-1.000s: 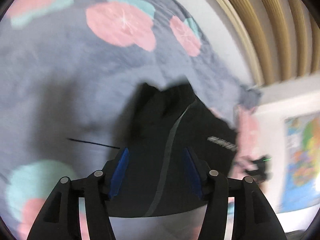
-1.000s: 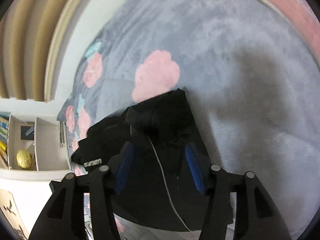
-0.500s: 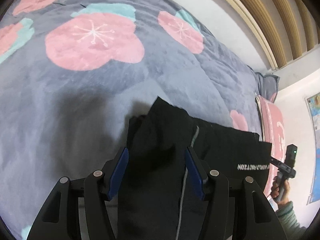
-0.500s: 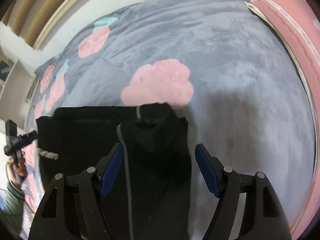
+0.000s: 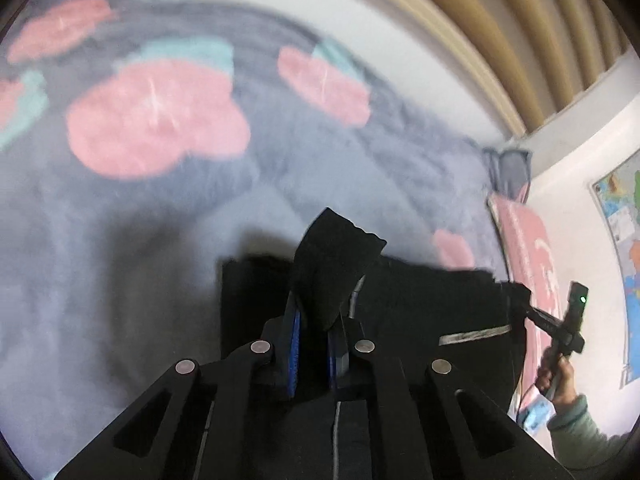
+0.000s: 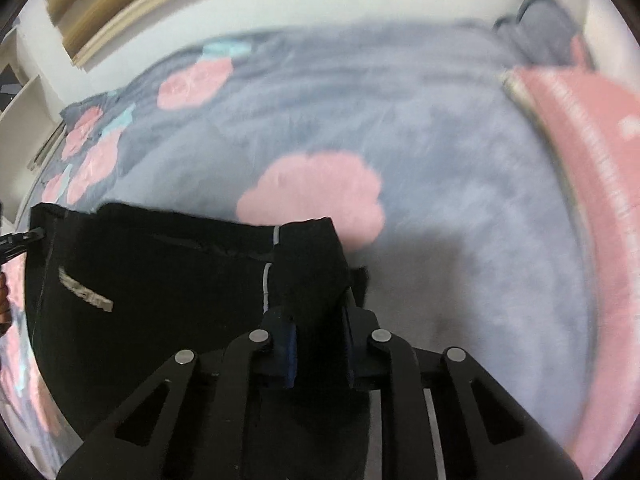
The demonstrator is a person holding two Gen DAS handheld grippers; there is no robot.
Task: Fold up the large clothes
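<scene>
Our left gripper (image 5: 314,344) has its jaws pressed together on a corner of the black garment (image 5: 404,308), and a peak of dark cloth stands up out of the blue pads (image 5: 295,340). Our right gripper (image 6: 318,342) does the same on its side, its jaws pinching another raised corner of the black garment (image 6: 168,280), which rises as a blunt tab above the fingers. Between the two grips the garment spreads out flat on the bed, lying across a grey blanket (image 5: 120,248) printed with large pink flowers (image 5: 156,116) and touches of teal. A thin pale stripe (image 6: 267,280) runs along the garment just beside the right grip, and a small band of light lettering (image 5: 474,334) shows on the cloth further out; the words are too blurred to read. In the left wrist view we see the right gripper's handle (image 5: 568,324) from outside, held in our right hand (image 5: 558,376) at the far edge of the garment, close to a pink pillow (image 5: 528,248). The same pink pillow (image 6: 592,152) lies at the right side of the bed in the right wrist view. Beyond the bed we see a white wall, a run of tan slats (image 5: 532,24) above it, and a coloured map (image 5: 624,216) on the wall at far right. Both views are smeared by motion.
</scene>
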